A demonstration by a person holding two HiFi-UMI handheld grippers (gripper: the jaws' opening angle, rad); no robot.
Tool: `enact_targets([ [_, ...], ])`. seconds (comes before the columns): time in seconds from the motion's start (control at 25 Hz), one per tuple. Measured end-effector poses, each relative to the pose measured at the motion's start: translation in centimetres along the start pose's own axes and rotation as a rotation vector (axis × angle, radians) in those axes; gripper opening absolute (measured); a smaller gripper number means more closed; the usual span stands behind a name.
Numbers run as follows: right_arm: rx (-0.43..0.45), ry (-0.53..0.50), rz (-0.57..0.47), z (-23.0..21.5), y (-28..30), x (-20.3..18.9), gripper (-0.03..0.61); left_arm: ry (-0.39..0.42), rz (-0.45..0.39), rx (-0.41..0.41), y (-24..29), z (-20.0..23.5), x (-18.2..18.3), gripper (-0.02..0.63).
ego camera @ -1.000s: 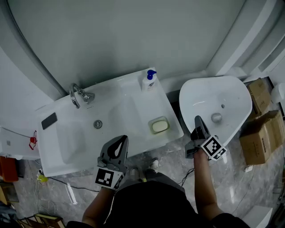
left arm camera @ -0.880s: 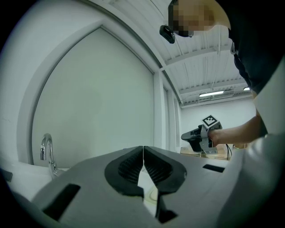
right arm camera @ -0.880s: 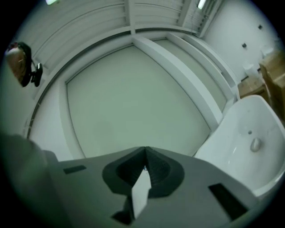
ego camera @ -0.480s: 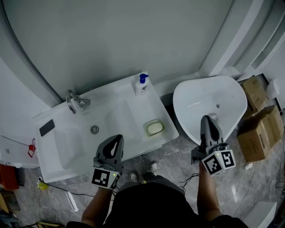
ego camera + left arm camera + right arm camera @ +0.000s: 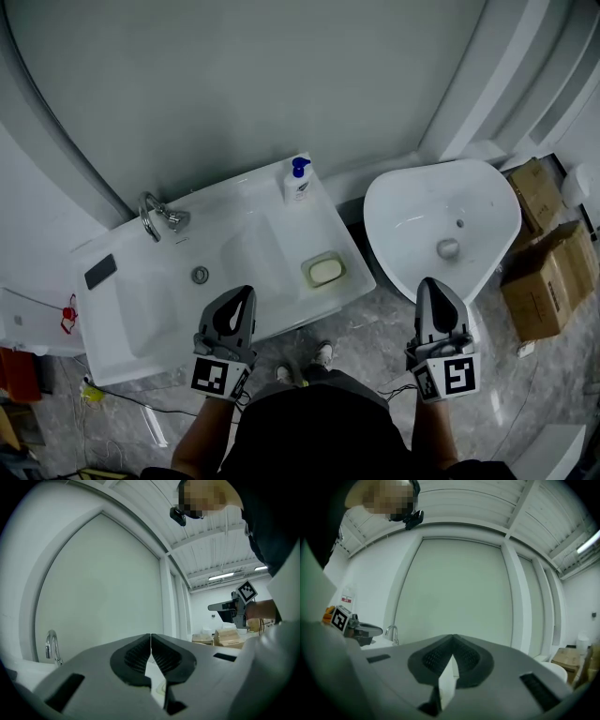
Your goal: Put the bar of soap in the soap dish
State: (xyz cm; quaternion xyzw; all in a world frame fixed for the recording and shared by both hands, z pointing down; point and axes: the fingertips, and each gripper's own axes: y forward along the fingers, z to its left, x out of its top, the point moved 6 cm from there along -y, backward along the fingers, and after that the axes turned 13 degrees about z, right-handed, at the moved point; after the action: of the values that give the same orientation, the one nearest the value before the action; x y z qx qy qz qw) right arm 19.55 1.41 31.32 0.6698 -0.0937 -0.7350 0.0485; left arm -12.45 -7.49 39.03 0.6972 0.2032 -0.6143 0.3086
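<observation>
A pale bar of soap lies in the soap dish at the front right corner of the white sink counter. My left gripper hovers at the counter's front edge, left of the dish, jaws shut with nothing between them. My right gripper hangs off the near rim of the round white basin, well right of the dish, also shut and empty. Neither gripper touches the soap.
A chrome faucet and a drain sit on the counter's left half, with a black object at its far left. A blue-capped pump bottle stands at the back right corner. Cardboard boxes lie on the floor at right.
My right gripper has pulled back from over the round basin toward the person and rolled upright. The left gripper has stayed where it was. The soap rests in the dish throughout.
</observation>
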Motion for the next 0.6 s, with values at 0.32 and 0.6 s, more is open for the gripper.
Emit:
enact_targets([
  [0.32, -0.012, -0.106, 0.052, 0.44, -0.44, -0.69, 0.014, 0.004, 0.005, 0.017, -0.40, 0.34, 0.35, 0.021],
  [0.6, 0.005, -0.131, 0.055, 0.76, 0.34, -0.16, 0.014, 0.001, 0.005, 0.003, 0.18, 0.02, 0.97, 0.021],
])
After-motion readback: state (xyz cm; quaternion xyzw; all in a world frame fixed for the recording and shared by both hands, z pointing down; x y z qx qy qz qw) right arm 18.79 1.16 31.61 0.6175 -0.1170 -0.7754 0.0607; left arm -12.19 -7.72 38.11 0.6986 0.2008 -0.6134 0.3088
